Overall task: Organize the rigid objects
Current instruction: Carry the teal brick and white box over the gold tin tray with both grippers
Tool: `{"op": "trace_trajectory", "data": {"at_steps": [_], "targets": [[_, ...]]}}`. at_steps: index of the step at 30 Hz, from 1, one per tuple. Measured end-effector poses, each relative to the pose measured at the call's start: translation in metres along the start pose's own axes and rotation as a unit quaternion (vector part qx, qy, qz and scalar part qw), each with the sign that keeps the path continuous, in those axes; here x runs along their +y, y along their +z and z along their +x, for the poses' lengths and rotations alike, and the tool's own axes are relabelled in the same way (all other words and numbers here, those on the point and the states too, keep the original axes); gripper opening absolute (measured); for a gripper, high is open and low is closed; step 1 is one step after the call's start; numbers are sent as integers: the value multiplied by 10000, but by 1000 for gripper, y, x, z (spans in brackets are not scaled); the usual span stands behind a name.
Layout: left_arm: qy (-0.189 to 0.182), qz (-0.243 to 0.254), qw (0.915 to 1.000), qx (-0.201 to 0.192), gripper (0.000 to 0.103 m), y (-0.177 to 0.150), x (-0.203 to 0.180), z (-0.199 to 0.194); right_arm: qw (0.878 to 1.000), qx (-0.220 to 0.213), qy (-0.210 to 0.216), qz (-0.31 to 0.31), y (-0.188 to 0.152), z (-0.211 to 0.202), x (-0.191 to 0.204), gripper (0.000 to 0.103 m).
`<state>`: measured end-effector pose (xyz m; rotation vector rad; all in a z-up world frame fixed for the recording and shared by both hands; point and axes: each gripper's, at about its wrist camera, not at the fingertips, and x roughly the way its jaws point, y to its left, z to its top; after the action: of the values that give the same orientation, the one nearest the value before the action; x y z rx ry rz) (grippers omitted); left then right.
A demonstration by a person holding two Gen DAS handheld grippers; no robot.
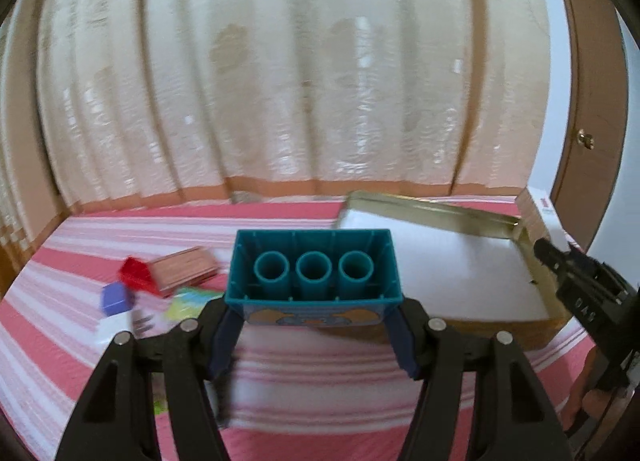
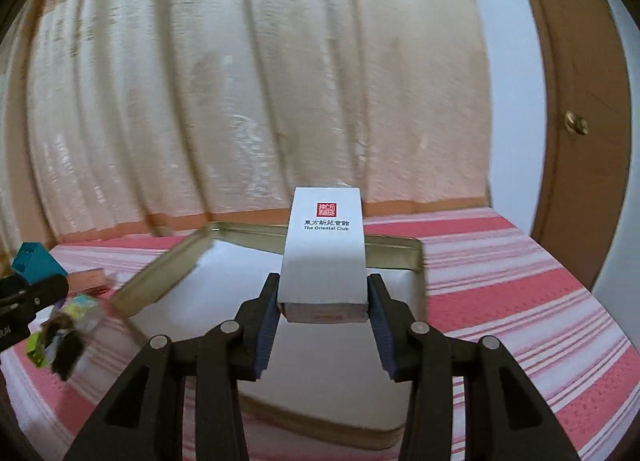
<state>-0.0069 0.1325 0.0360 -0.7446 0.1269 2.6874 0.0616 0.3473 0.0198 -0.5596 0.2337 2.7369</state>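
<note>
My left gripper (image 1: 314, 313) is shut on a teal toy brick (image 1: 314, 273), hollow underside towards the camera, held above the striped bedspread just left of the tin. My right gripper (image 2: 324, 297) is shut on a white "The Oriental Club" card box (image 2: 325, 249) and holds it over the open gold tin (image 2: 160, 277) with a white lining. The tin also shows in the left wrist view (image 1: 432, 209), with the right gripper (image 1: 548, 249) and its box (image 1: 536, 213) at the tin's far right corner. The teal brick shows at the left of the right wrist view (image 2: 34, 263).
Loose items lie on the pink striped bedspread (image 1: 320, 381) left of the tin: a red block (image 1: 136, 275), a pink card stack (image 1: 184, 269), a purple block (image 1: 116, 297), a green-yellow piece (image 1: 188, 303). A cream curtain (image 1: 280, 81) hangs behind; a wooden door (image 2: 580, 121) stands right.
</note>
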Motion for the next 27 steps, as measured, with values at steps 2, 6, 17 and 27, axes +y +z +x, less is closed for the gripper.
{"op": "trace_trajectory", "data": {"at_steps": [2,6,17,27], "targets": [[-80,66,9999,-9,64,5,-17,11,9999,63,-90,80,1,5,-9,45],[-201,101,9997,42,64,12,-45,30,9994,145,-304,59,1,12,-15,45],[-369,126,9989,273,64,12,-83,71,9984,425,-374,69,-1,24,-18,45],[-314,346,9978,461,64,7,-84,84,9977,612,-293,12,-5,28,-13,46]]}}
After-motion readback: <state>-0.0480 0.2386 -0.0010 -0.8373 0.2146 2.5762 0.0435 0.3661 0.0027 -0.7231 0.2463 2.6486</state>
